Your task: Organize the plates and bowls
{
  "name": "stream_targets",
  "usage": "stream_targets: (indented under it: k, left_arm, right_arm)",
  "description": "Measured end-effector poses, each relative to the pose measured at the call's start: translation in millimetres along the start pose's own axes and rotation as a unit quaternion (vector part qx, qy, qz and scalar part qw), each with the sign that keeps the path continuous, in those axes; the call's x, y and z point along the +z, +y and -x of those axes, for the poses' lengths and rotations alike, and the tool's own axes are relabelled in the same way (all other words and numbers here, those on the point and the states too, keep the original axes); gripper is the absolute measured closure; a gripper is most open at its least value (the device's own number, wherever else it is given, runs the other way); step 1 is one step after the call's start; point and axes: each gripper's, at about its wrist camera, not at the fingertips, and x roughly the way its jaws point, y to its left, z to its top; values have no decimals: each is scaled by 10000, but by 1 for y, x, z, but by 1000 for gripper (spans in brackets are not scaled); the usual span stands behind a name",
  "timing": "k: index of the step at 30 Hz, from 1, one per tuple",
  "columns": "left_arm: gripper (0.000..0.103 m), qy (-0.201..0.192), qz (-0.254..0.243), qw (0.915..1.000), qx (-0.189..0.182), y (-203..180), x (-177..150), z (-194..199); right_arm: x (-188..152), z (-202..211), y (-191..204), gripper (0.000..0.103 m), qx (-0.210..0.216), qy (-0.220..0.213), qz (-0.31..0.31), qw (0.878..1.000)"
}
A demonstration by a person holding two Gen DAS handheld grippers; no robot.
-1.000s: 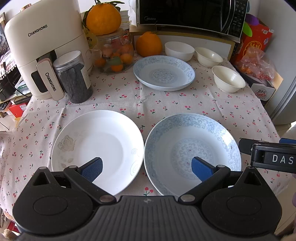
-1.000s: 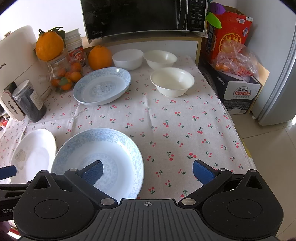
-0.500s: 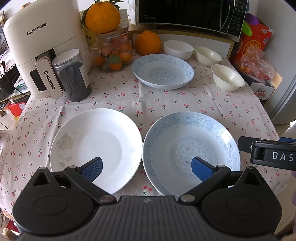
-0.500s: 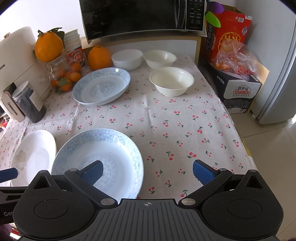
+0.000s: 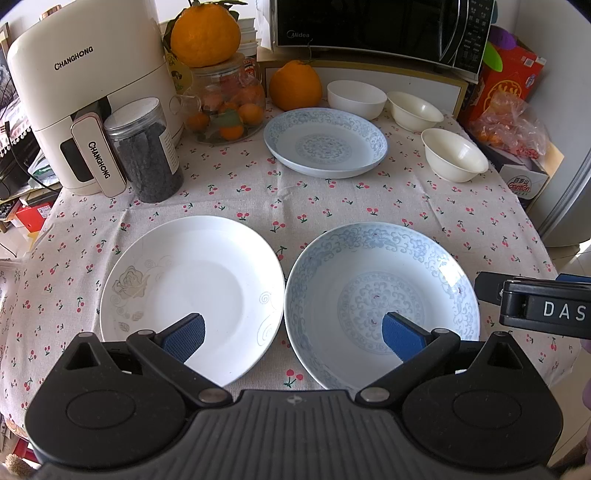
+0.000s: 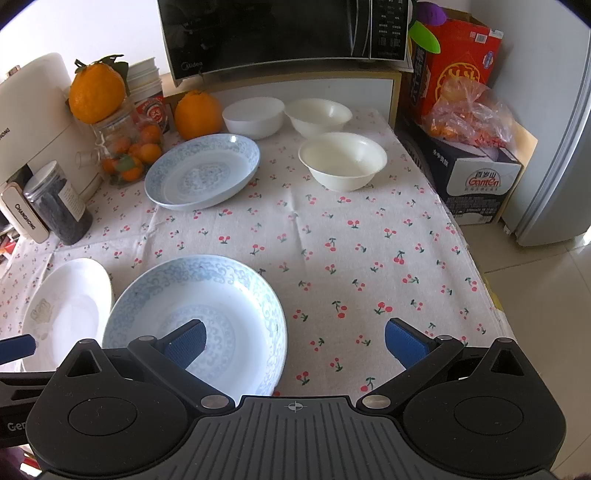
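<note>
A white plate (image 5: 192, 284) with a rose print and a blue-patterned plate (image 5: 380, 295) lie side by side at the table's near edge. A second blue plate (image 5: 325, 142) lies farther back. Three white bowls (image 5: 454, 155) (image 5: 413, 110) (image 5: 356, 98) stand at the back right. My left gripper (image 5: 293, 334) is open and empty, above the gap between the two near plates. My right gripper (image 6: 295, 341) is open and empty, over the near blue plate's (image 6: 207, 314) right rim. The right gripper also shows in the left wrist view (image 5: 535, 302).
An air fryer (image 5: 88, 110), a dark jar (image 5: 146, 151), a glass jar of small oranges (image 5: 225, 110) and a large orange (image 5: 295, 85) stand at the back left. A microwave (image 5: 373, 29) is behind. Boxes and a bag (image 6: 469, 147) sit right of the cherry-print tablecloth (image 6: 351, 251).
Both grippers have drawn back and risen slightly, so the table looks a little farther away. No object has moved.
</note>
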Motion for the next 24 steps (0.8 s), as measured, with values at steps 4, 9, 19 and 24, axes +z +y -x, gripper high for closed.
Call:
stream_targets:
  k: [4, 9, 19, 24]
  left_arm:
    - [1, 6, 2, 10000, -4, 0, -1, 0]
    - [0, 5, 3, 10000, -4, 0, -1, 0]
    - [1, 9, 3, 10000, -6, 0, -1, 0]
    - [1, 10, 1, 10000, -3, 0, -1, 0]
  right_arm:
    - [-1, -2, 0, 0, 12, 37, -28, 10000]
    - [0, -1, 0, 0, 11, 42, -29, 10000]
    - [-1, -2, 0, 0, 10, 46, -25, 10000]
    - [0, -1, 0, 0, 10, 40, -27, 10000]
